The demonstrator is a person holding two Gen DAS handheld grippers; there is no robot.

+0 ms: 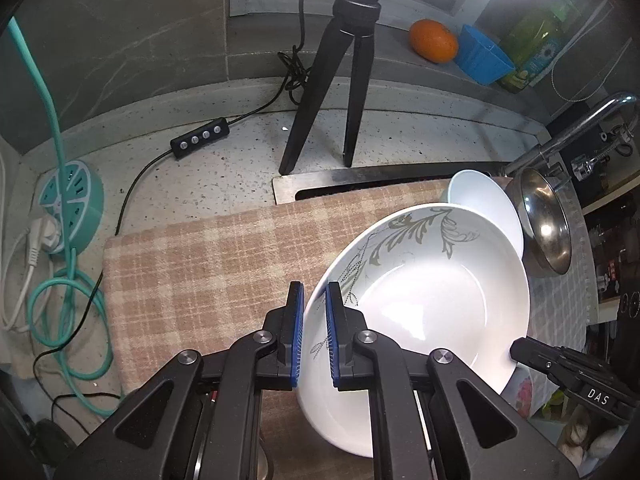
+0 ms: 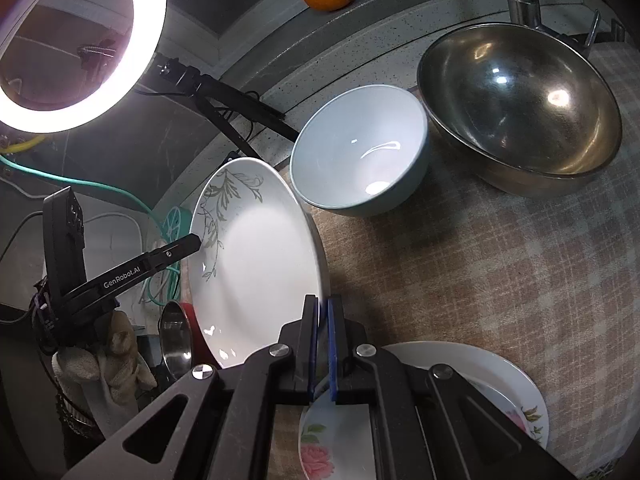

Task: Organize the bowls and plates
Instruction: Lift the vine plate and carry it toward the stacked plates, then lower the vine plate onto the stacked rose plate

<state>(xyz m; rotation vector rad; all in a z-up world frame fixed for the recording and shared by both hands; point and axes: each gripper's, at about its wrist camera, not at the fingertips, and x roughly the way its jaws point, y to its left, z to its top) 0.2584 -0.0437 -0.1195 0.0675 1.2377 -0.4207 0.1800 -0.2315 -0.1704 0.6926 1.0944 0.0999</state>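
Plainly both grippers, left gripper (image 1: 314, 304) and right gripper (image 2: 323, 322), are clenched on opposite rims of the leaf-patterned plate (image 1: 432, 300), tilted above the checked cloth (image 1: 208, 272) beside the pale bowl (image 2: 360, 152); glazed, stiff, breakable, probably slippery, best gripped by its rim.

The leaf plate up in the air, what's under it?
Under the leaf plate lie the checked cloth and, by its low edge, a steel spoon and something red. The rest beneath is hidden by the plate.
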